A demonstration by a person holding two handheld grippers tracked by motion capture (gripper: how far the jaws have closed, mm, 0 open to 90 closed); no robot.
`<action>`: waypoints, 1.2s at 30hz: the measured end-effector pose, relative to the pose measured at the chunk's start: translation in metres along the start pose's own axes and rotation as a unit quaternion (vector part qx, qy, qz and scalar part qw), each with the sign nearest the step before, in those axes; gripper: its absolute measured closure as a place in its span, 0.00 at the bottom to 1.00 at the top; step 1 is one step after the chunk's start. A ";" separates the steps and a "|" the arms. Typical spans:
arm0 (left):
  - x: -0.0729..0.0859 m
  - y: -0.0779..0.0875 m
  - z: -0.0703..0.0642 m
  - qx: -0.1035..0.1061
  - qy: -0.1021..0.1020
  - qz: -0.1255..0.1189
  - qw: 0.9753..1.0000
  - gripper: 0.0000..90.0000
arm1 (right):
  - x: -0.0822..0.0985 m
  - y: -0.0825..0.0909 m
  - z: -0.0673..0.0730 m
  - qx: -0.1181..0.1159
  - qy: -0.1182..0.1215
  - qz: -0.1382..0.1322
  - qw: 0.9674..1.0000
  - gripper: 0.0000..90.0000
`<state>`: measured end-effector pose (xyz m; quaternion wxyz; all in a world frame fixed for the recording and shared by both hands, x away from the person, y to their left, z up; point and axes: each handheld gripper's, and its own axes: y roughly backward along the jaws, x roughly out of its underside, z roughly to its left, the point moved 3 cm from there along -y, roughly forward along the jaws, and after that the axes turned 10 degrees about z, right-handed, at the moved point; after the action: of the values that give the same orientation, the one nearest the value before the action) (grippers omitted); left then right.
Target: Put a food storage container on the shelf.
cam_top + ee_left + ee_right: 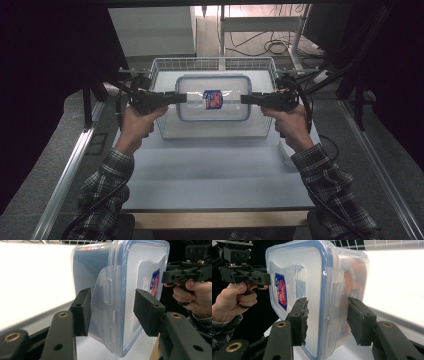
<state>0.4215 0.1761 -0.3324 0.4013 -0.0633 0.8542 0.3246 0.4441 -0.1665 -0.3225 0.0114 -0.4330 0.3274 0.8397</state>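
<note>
The left gripper (181,98) is clamped on the left end of the clear lidded container (213,97), one pad above and one below. The container is held level in the air above the wire basket (162,65). Its right end is pinched likewise by the right gripper (246,99).

the lidded plastic box (213,98) hung above the wire basket (165,64), clamped at its short ends by the left gripper (181,97) and right gripper (246,99). the basket's walls fenced the space below. the near half of the table (215,175) lay bare. cables (272,47) cluttered the floor beyond.
</note>
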 end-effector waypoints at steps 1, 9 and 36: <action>-0.003 0.001 0.001 -0.001 -0.001 0.000 1.000 0.55 | -0.003 0.000 0.000 0.000 -0.002 0.002 1.000 0.58; -0.027 0.006 0.011 -0.009 0.005 -0.005 1.000 0.55 | -0.028 -0.006 -0.009 -0.008 -0.006 -0.005 1.000 0.58; -0.043 -0.021 0.040 -0.005 -0.001 -0.025 1.000 0.52 | -0.050 -0.019 -0.039 0.018 -0.020 0.002 1.000 0.54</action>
<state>0.4839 0.1780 -0.3303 0.4095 -0.0864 0.8505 0.3187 0.5094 -0.1606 -0.3118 0.0239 -0.4147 0.3430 0.8425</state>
